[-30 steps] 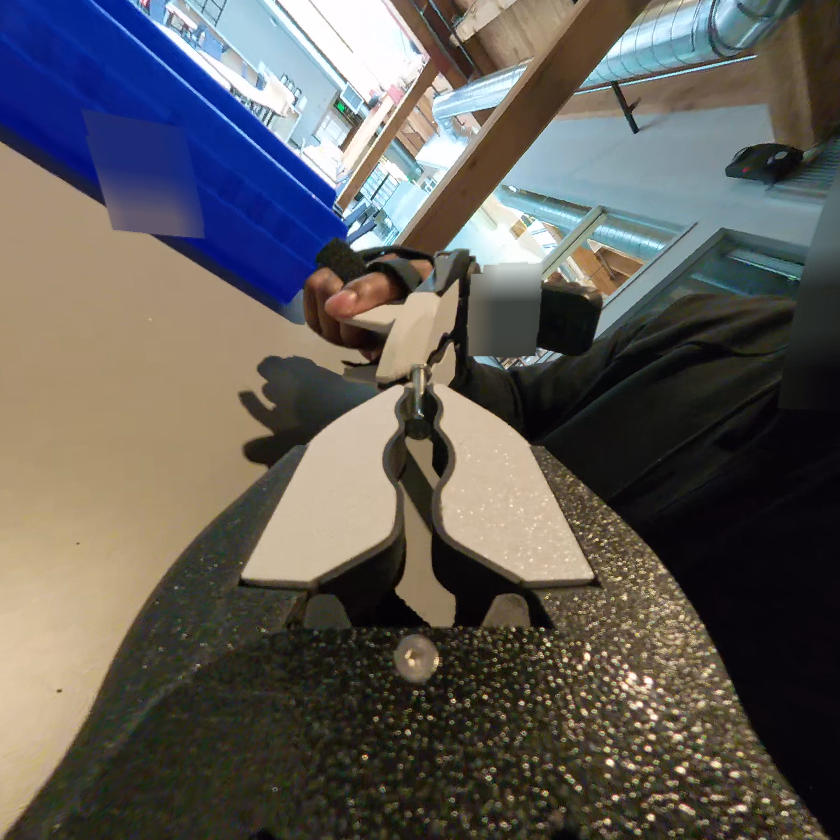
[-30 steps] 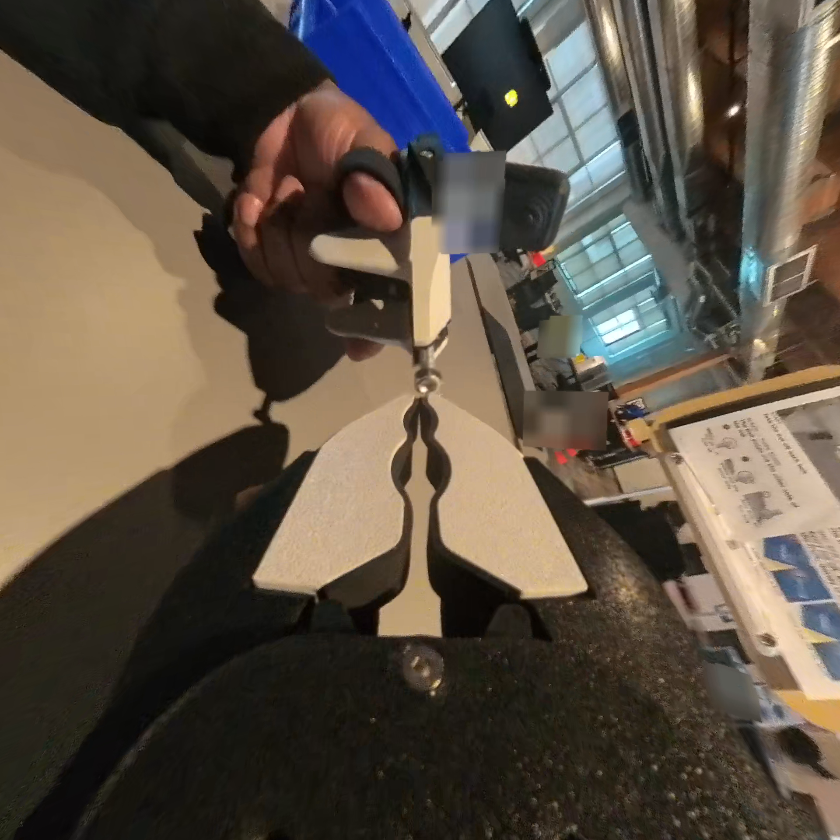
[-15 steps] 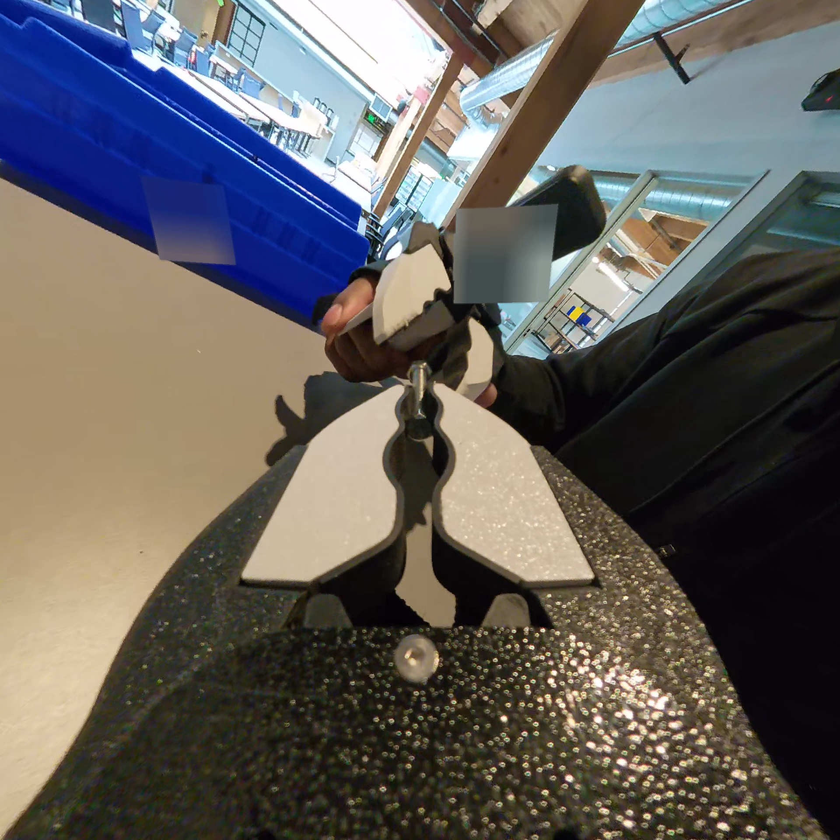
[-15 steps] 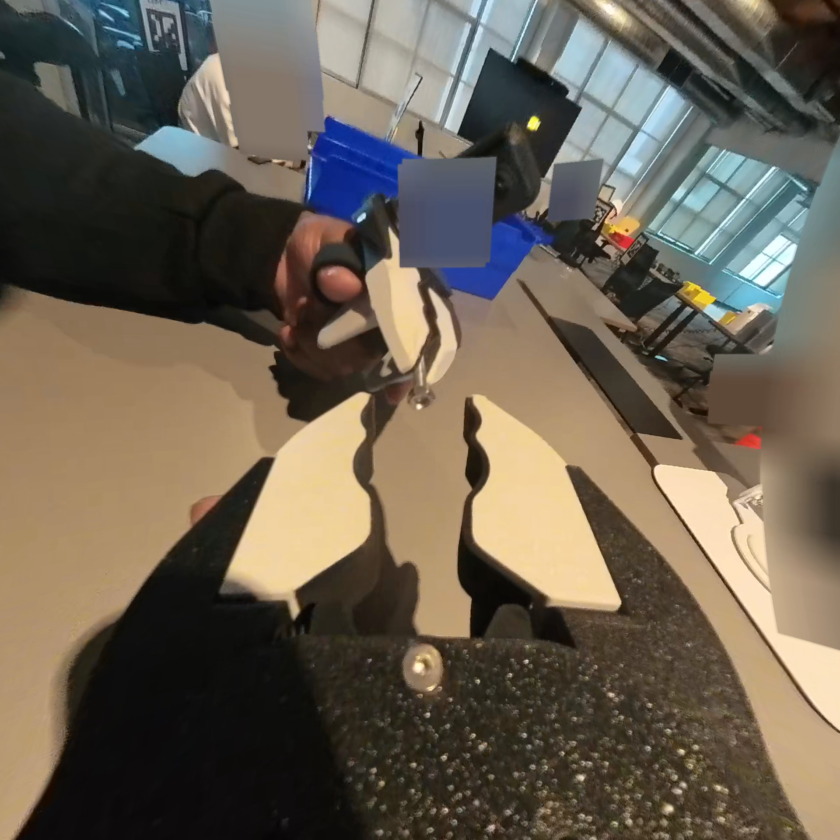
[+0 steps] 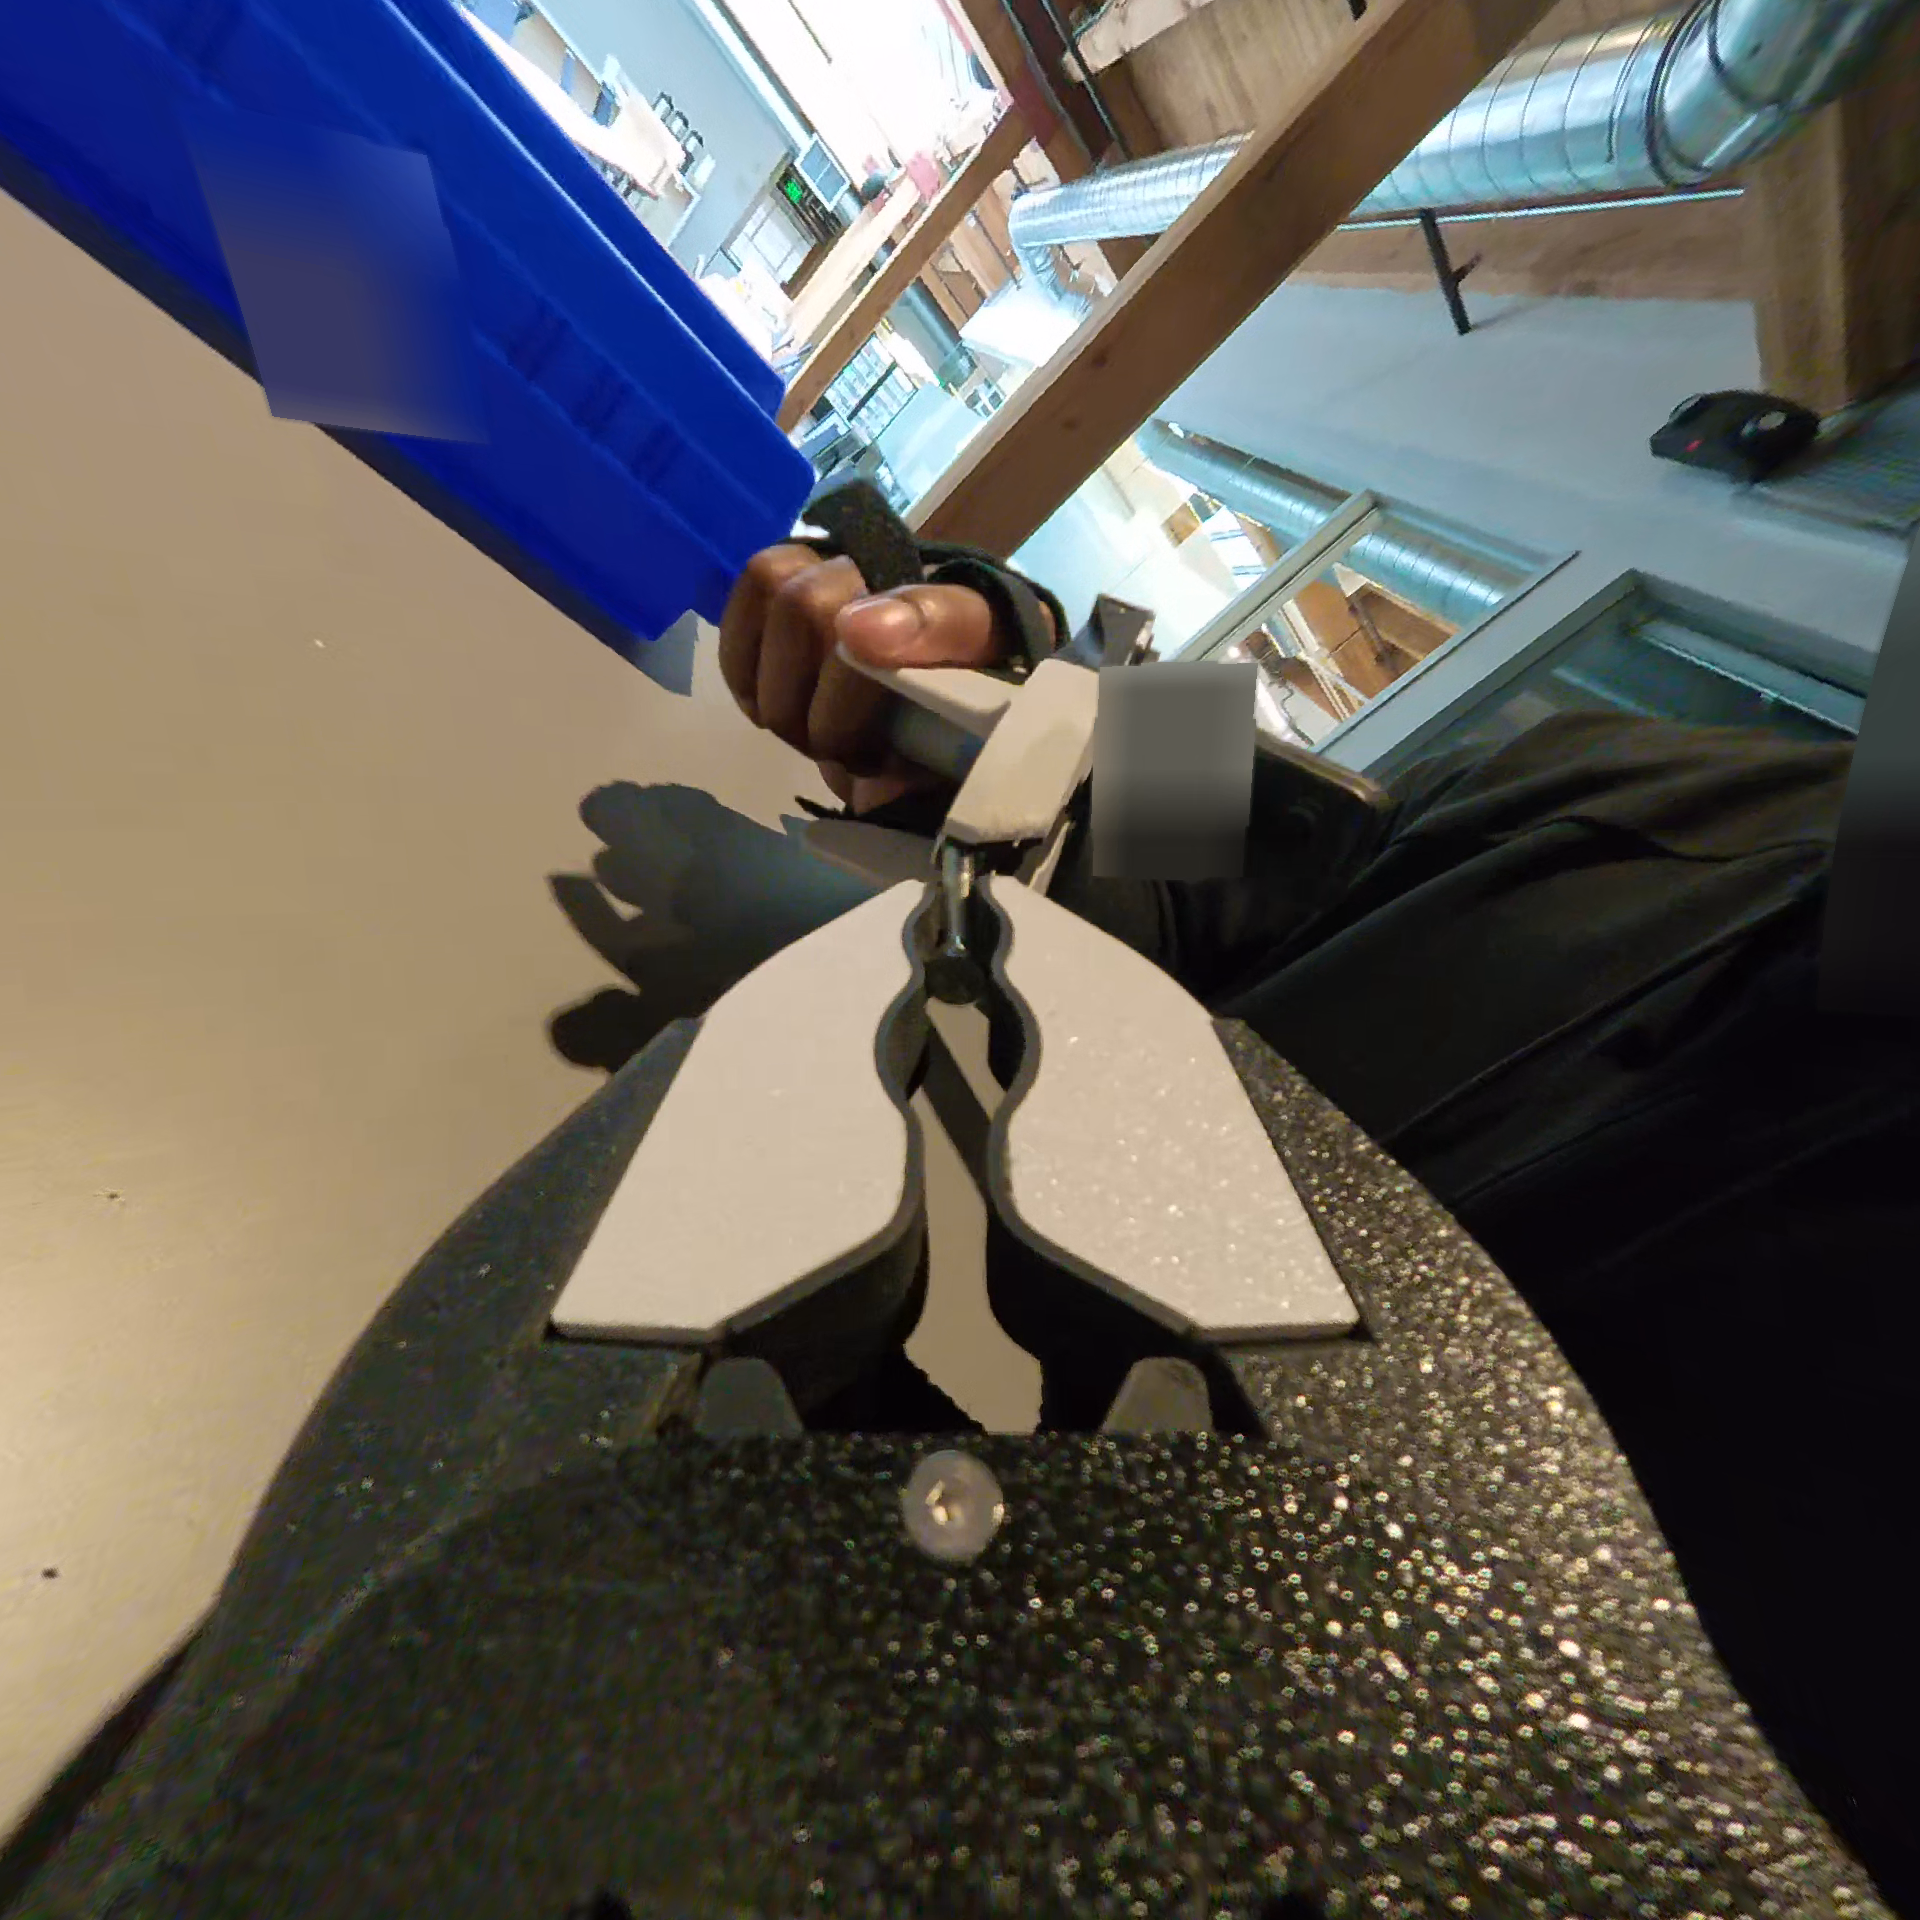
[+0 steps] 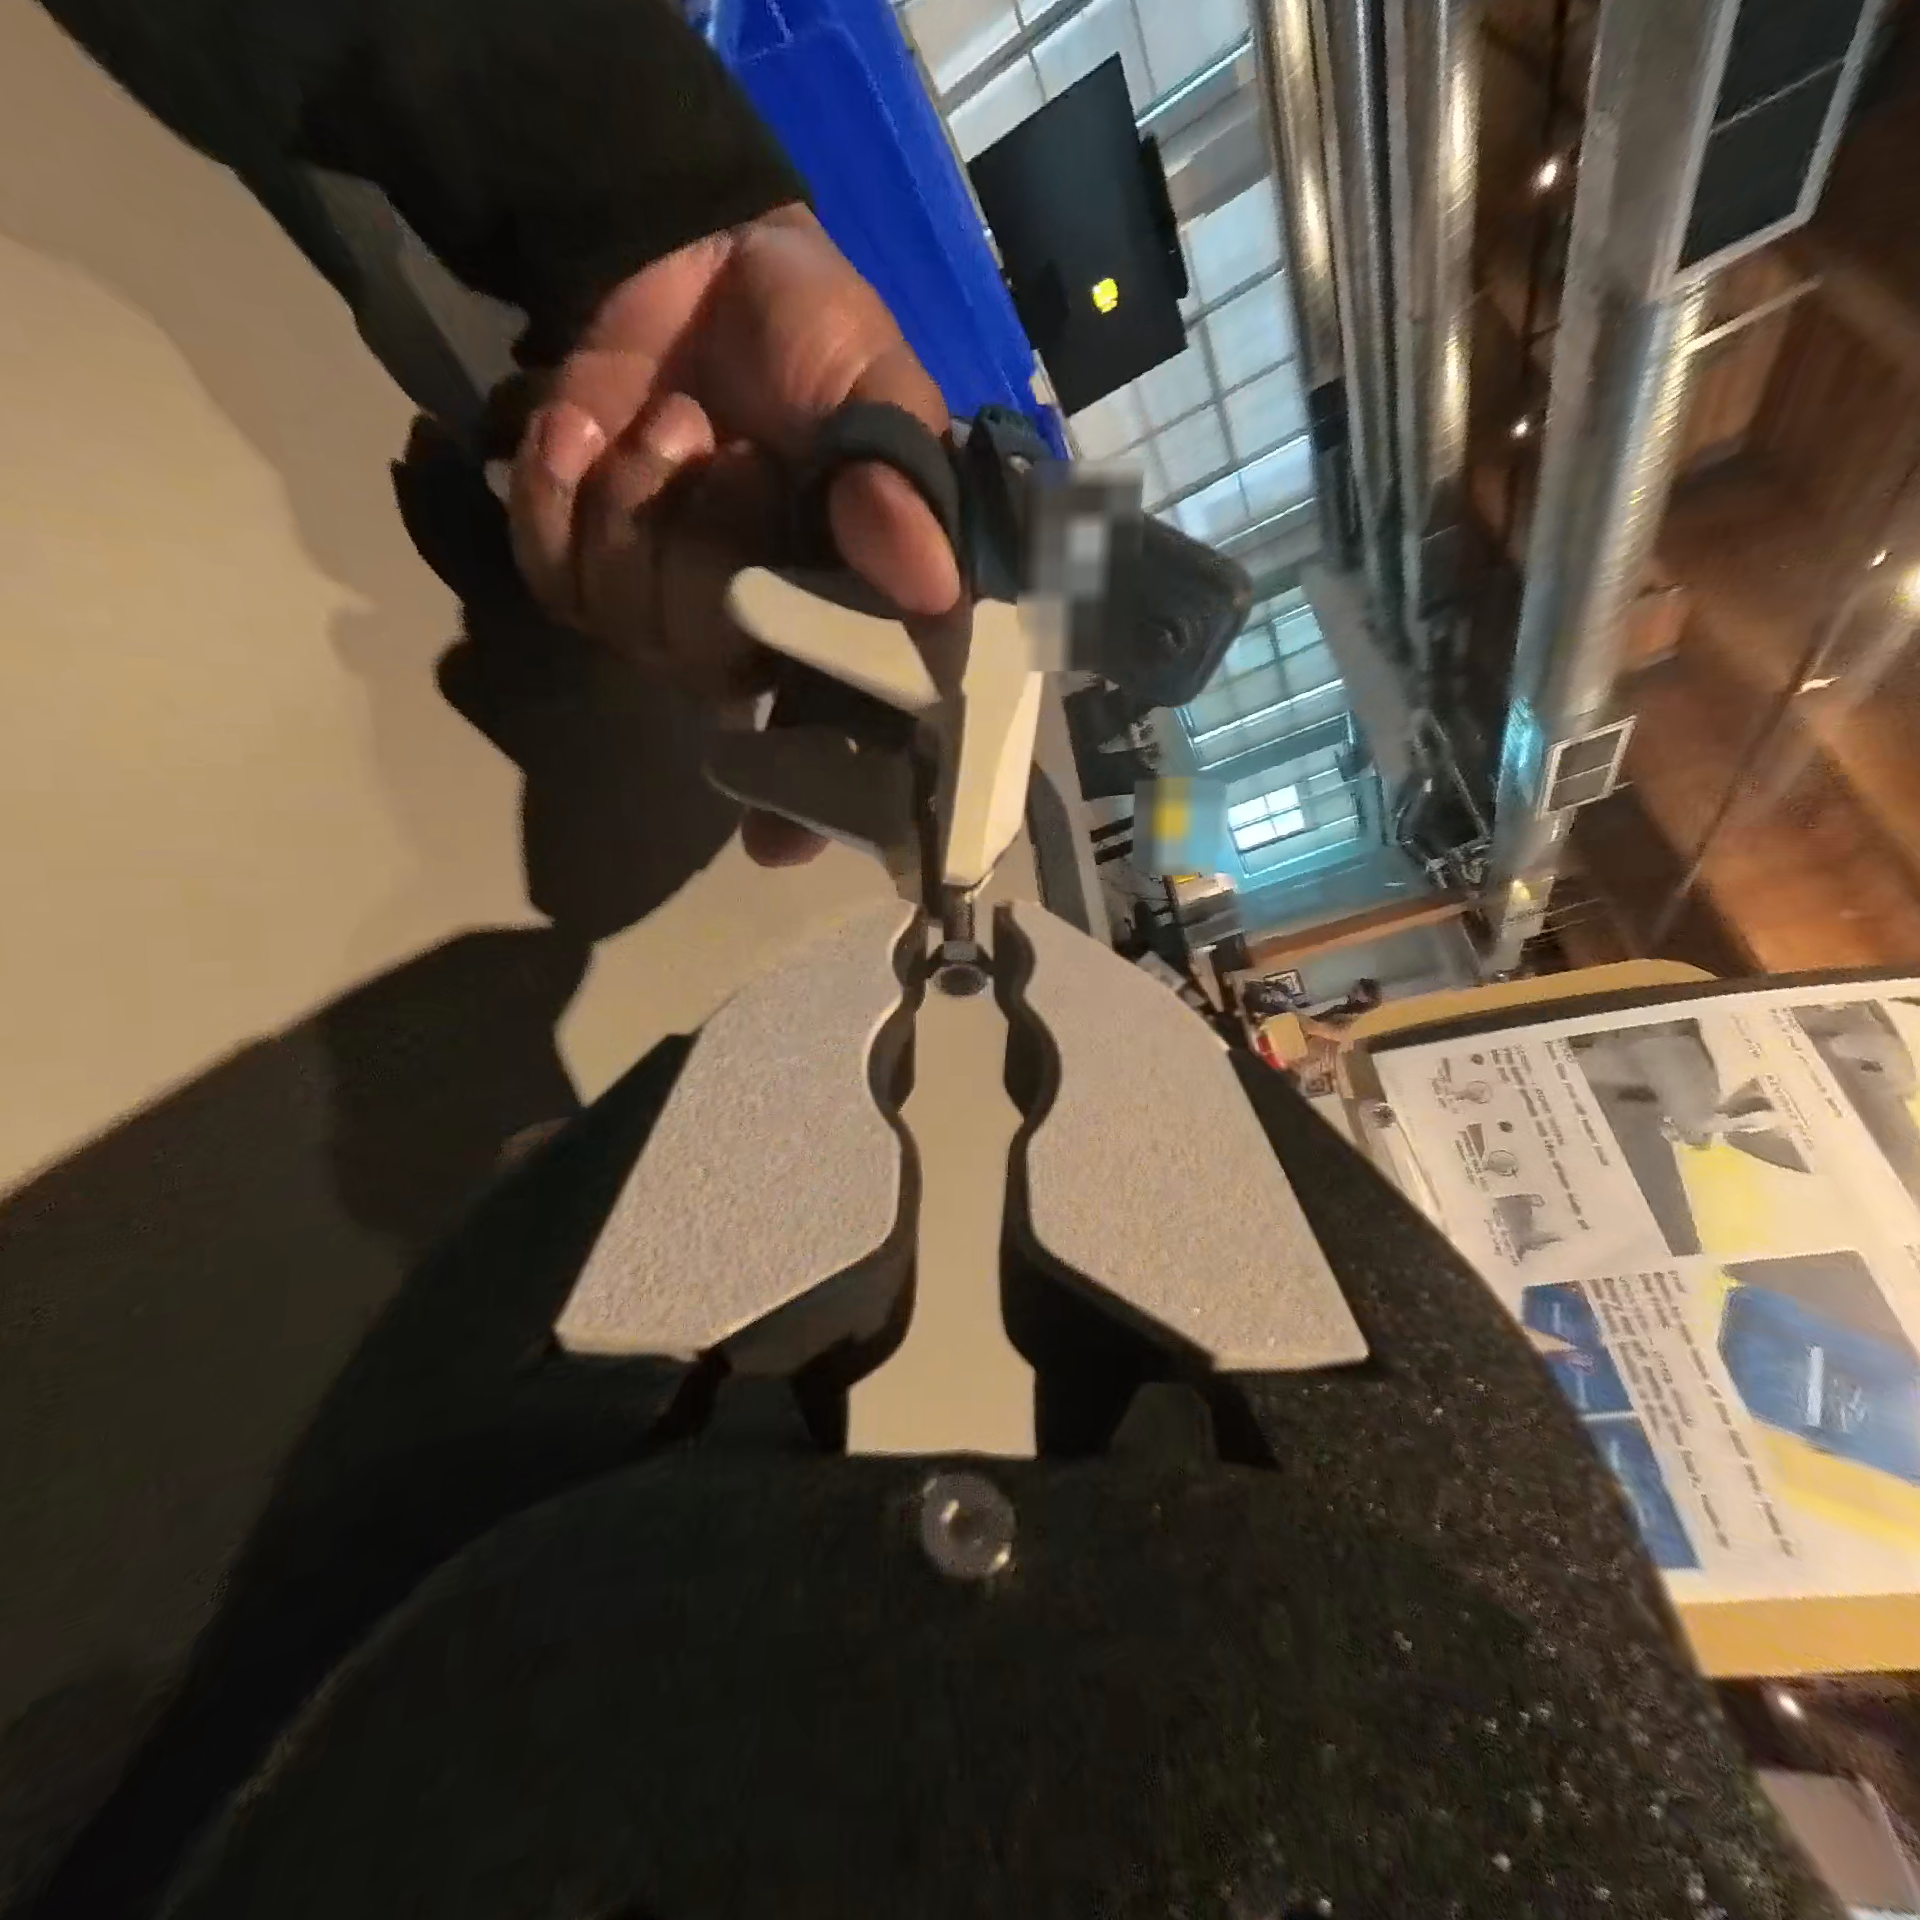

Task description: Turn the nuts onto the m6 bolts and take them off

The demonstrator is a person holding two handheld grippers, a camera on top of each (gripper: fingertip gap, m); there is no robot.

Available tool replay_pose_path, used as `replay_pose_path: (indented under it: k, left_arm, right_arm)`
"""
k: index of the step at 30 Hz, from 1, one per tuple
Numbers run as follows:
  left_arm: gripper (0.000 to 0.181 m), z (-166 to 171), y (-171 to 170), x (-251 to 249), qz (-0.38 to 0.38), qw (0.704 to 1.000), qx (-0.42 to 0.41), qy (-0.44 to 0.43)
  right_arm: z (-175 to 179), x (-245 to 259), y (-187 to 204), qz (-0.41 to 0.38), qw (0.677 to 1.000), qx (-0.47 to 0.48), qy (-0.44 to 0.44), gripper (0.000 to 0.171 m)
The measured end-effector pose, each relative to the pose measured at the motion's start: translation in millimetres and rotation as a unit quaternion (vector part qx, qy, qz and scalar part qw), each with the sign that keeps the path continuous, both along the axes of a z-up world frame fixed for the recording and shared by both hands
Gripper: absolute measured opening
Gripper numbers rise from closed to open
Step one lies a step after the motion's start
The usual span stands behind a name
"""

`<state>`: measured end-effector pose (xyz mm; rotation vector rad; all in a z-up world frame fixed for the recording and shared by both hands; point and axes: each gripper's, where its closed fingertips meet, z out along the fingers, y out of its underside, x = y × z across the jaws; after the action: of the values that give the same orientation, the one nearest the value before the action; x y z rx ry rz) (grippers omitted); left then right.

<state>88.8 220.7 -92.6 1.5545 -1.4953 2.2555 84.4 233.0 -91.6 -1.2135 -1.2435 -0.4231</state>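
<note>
With the bolt pinched by its head end between the left gripper tips, its threaded shank projects forward. The right gripper, opposite, closes on the nut at the shank's end, so rotation should thread it.

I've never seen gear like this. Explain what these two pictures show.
No robot here: a person holds a two-fingered tool in each hand, each with a camera looking along its fingers. One picture comes from the left tool, shut on a bolt. The other comes from the right tool, shut on the nut at the bolt's tip. Each view shows the opposite tool and the hand holding it. They are raised over a beige table with a blue bin.
</note>
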Motion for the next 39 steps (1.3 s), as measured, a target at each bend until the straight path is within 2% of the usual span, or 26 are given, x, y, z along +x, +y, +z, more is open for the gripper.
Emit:
replay_pose_path:
  k: [1, 3, 6, 8, 11, 16, 19, 21, 23, 26, 29, 30, 32, 34, 36, 39]
  left_arm:
    - [0.005, 1, 1, 0, 0.004, 1.000, 0.008, -0.007]
    - [0.005, 6, 5, 0, 0.018, 0.999, 0.026, -0.027]
    - [0.006, 15, 11, 0, 0.049, 0.994, 0.076, -0.069]
    - [0.006, 21, 11, -1, 0.060, 0.987, 0.115, -0.096]
    - [0.006, 24, 12, -2, 0.072, 0.979, 0.151, -0.113]
    - [0.006, 23, 10, -2, 0.070, 0.977, 0.165, -0.114]
    - [0.006, 21, 7, -2, 0.064, 0.978, 0.168, -0.109]
    - [0.006, 21, 6, -2, 0.060, 0.979, 0.162, -0.105]
    - [0.006, 19, 5, -3, 0.047, 0.984, 0.144, -0.093]
    - [0.005, 16, 1, -5, 0.018, 0.996, 0.066, -0.056]
    - [0.006, 13, 2, -2, 0.014, 0.999, 0.029, -0.039]
    - [0.006, 13, 3, -2, 0.019, 0.998, 0.035, -0.042]
    - [0.005, 15, 5, -1, 0.029, 0.997, 0.054, -0.054]
    - [0.005, 20, 7, -2, 0.039, 0.994, 0.071, -0.071]
    - [0.006, 22, 8, -3, 0.047, 0.991, 0.093, -0.084]
    - [0.006, 22, 7, -5, 0.050, 0.985, 0.130, -0.100]
  right_arm:
    - [2, -1, 0, 0.004, 1.000, -0.005, 0.020, 0.017]
    - [9, 0, 0, 0.011, 0.995, -0.039, 0.096, 0.037]
    - [14, 4, 5, 0.013, 0.967, -0.131, 0.219, 0.049]
    - [20, 6, 5, 0.025, 0.943, -0.169, 0.285, 0.047]
    - [22, 8, 7, 0.027, 0.921, -0.199, 0.333, 0.041]
    - [23, 7, 7, 0.034, 0.907, -0.220, 0.358, 0.038]
    - [22, 5, 5, 0.041, 0.912, -0.216, 0.346, 0.027]
    - [21, 0, 1, 0.051, 0.927, -0.202, 0.313, 0.012]
    - [19, 0, -1, 0.044, 0.949, -0.167, 0.264, 0.011]
    - [16, -1, -4, 0.037, 0.980, -0.094, 0.169, 0.011]
    - [13, 2, -2, 0.017, 0.993, -0.041, 0.106, 0.012]
    - [13, 3, -1, 0.011, 0.992, -0.047, 0.114, 0.012]
    - [15, 4, 2, 0.012, 0.984, -0.079, 0.161, 0.028]
    - [16, 4, 2, 0.022, 0.968, -0.123, 0.216, 0.035]
    - [15, 3, 2, 0.038, 0.946, -0.179, 0.267, 0.035]
    - [14, -2, -1, 0.076, 0.895, -0.270, 0.346, 0.035]
